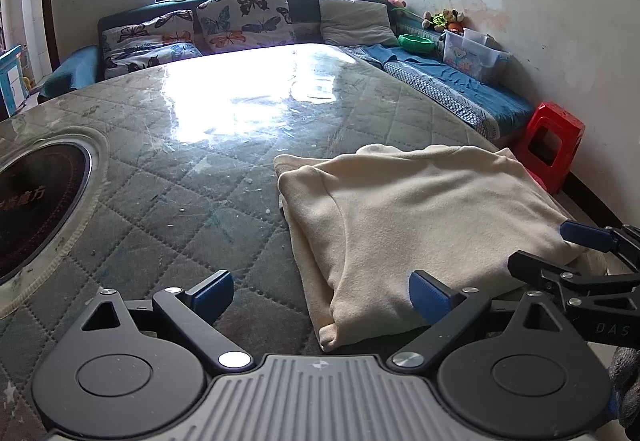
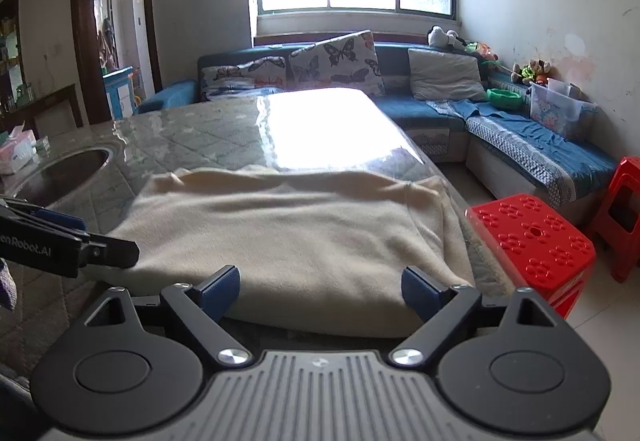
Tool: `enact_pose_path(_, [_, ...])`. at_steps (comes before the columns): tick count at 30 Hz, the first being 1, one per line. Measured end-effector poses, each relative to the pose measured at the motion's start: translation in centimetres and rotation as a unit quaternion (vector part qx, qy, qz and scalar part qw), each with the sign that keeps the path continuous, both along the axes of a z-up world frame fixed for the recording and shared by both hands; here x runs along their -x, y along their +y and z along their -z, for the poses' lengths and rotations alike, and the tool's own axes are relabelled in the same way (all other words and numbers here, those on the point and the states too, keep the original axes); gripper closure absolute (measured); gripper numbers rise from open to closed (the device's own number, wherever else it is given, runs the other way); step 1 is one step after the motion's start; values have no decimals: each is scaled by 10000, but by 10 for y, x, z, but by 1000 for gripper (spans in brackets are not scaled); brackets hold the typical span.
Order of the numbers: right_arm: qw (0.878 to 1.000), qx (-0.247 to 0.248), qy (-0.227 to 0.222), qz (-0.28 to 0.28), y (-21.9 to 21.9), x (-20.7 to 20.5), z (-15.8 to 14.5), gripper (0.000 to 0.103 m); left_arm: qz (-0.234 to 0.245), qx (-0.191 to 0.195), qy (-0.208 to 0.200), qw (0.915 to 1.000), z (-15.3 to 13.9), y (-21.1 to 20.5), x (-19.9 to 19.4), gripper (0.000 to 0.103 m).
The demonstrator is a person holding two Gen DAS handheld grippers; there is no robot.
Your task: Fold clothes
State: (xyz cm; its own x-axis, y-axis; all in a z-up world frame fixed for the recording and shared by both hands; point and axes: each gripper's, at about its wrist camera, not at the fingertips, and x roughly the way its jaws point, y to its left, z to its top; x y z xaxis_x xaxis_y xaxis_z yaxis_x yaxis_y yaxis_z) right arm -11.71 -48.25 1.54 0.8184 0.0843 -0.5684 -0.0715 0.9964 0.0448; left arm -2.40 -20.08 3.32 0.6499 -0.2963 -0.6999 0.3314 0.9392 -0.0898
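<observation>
1. The left gripper [image 1: 322,295] stood wide open with nothing between its blue pads, hovering low at the near left corner of the folded garment [image 1: 420,217]; one pad sat over bare table, the other over cloth at about 3 o'clock
2. The right gripper [image 2: 320,289] was equally wide open and empty, its jaws straddling the garment's near edge; I judged it placed there either to let go of a finished fold or to take that edge for another
3. In the left view the right gripper showed at 3 o'clock, beside the garment's right side, so both tools worked the same near edge from two ends
4. The garment, one cream piece, lay flat in several layers on the quilted table [image 1: 180,201] under a clear cover, towards the table's right edge, probably kept there within easy reach
5. A round sunken burner [image 1: 36,209] sat at 9 o'clock, well apart from the cloth
6. Count: two grippers, one garment, two red stools [image 2: 532,237] at 3 o'clock on the floor, three cushions [image 2: 336,59] on the one blue sofa [image 2: 520,145] at 12 o'clock
</observation>
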Motion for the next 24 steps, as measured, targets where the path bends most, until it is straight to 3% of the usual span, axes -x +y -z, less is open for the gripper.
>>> enact_pose_path(14, [9999,71,-50,56,5,9,-1,0,-14,-69,18,10000,0,4,11,0])
enact_pose_path(24, [9999,95,-39,111,7,19,-3,0,70,-125,3,9999,1,5,19,0])
